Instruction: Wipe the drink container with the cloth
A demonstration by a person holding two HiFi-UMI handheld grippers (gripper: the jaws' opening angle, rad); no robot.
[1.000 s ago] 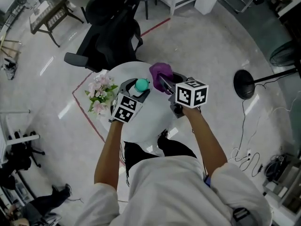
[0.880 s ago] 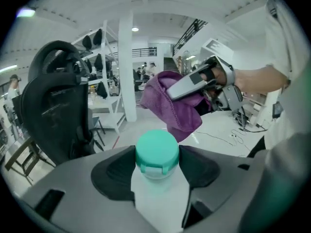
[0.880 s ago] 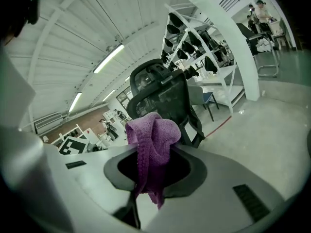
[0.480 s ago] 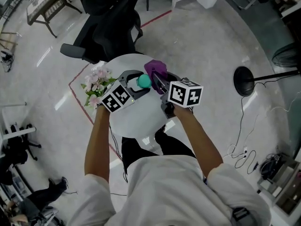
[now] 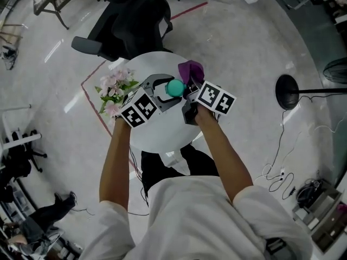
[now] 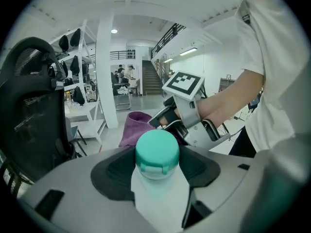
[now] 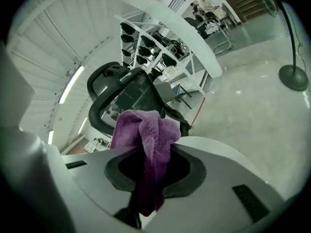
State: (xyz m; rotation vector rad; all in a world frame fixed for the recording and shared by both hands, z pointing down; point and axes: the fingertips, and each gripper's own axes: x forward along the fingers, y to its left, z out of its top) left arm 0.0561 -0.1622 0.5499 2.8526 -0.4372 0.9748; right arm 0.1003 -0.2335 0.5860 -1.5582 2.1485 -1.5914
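We saw the drink container [image 6: 160, 191], a white bottle with a teal cap [image 6: 157, 152], pinched in the left gripper [image 5: 162, 92]. Its jaws pressed on the white body just under the cap, one on each side. The left gripper view gave us that grip. The head view showed only the cap between the jaws, with the bottle body hidden.

From the head view we placed the bottle over the round white table [image 5: 162, 137], cap just beside the right gripper [image 5: 190, 85]. That gripper's jaws were clamped on the purple cloth [image 7: 146, 144]. In the right gripper view the cloth bunched above the pads and a tail hung down between them. We saw no bottle in that view.

The left gripper view put the cloth behind the cap. We could not tell whether cloth and bottle touched.

Only the head view showed us both forearms, the flowers [image 5: 115, 88] at the table's left edge, a red tape line [image 5: 89, 93] on the floor and a black round-based stand [image 5: 287, 91] well to the right. A black office chair [image 5: 127, 20] stood beyond the table. The left gripper view alone showed a staircase [image 6: 149, 79] far back.
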